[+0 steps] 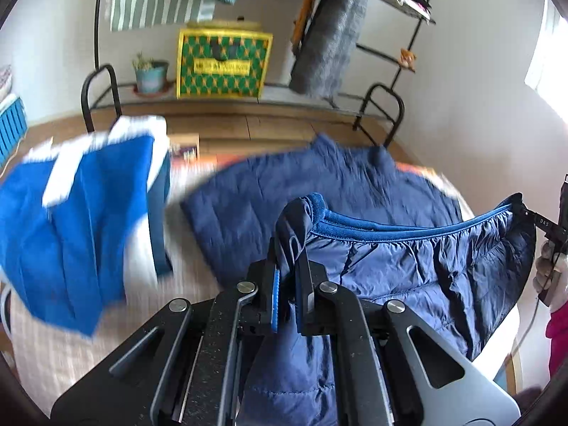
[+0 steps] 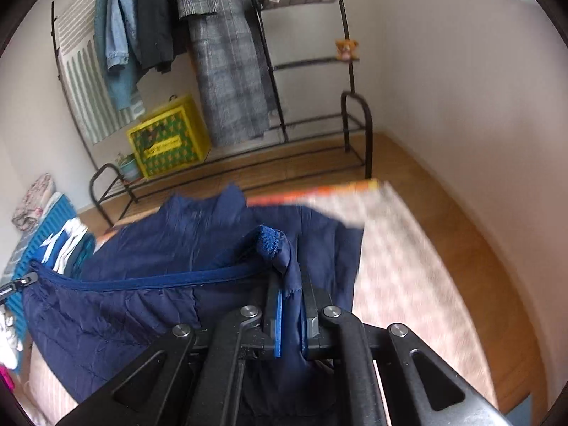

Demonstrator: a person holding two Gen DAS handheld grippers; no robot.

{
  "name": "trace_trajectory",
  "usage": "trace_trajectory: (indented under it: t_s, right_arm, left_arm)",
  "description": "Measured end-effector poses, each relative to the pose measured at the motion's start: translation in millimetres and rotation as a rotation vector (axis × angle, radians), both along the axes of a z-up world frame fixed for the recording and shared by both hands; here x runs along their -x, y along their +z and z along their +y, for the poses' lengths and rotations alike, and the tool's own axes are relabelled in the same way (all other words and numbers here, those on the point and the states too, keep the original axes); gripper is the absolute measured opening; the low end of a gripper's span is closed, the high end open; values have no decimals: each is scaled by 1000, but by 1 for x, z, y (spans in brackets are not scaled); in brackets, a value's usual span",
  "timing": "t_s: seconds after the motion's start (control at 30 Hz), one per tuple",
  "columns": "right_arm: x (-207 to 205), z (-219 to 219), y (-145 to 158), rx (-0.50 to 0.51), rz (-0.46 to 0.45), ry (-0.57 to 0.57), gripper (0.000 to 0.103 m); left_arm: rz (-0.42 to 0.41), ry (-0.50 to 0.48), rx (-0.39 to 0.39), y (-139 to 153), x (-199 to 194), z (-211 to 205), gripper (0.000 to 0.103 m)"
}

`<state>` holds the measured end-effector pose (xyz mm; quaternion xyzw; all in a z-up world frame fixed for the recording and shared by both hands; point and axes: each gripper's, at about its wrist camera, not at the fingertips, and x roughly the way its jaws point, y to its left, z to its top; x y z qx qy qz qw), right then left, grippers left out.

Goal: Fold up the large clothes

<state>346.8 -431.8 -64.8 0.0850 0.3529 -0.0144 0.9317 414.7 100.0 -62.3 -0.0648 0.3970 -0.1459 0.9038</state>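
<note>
A navy quilted puffer jacket lies partly on the checked bed cover. My left gripper is shut on one corner of its lifted edge, which has a brighter blue trim. The trim stretches across to my right gripper, seen at the far right edge. In the right wrist view the right gripper is shut on the other corner of the jacket. The edge hangs taut between both grippers above the rest of the jacket.
A blue and white garment lies on the bed to the left. Beyond the bed are a wooden floor, a black clothes rack with hanging coats, a yellow-green box and a potted plant.
</note>
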Motion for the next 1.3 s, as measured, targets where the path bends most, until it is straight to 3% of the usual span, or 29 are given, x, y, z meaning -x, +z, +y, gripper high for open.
trace_trajectory:
  t_s: [0.13, 0.27, 0.6, 0.9, 0.97, 1.03, 1.1, 1.2, 1.3]
  right_arm:
    - [-62, 8, 13, 54, -44, -35, 4]
    - [-121, 11, 1, 62, -39, -78, 4]
    - [-212, 8, -80, 100, 58, -121, 4]
    - [-253, 5, -150, 161, 179, -121, 4]
    - [-259, 8, -164, 185, 218, -119, 5]
    - [-264, 10, -168, 203, 251, -110, 7]
    - [-264, 10, -164, 207, 252, -114, 15]
    - [-249, 2, -146, 166, 208, -119, 30]
    - [-223, -12, -119, 80, 146, -130, 32]
  left_arm:
    - [-61, 39, -14, 16, -51, -4, 4]
    - [-80, 67, -40, 10, -106, -16, 4]
    - [-6, 99, -57, -67, -209, -26, 4]
    - [52, 132, -117, -136, -241, -38, 5]
    - [61, 146, -113, -147, -243, -37, 8]
    - [73, 168, -112, -154, -244, -34, 18]
    - [95, 193, -115, -154, -248, -31, 37]
    - [91, 224, -144, -145, -246, -28, 47]
    - [56, 232, -177, -125, -237, -27, 47]
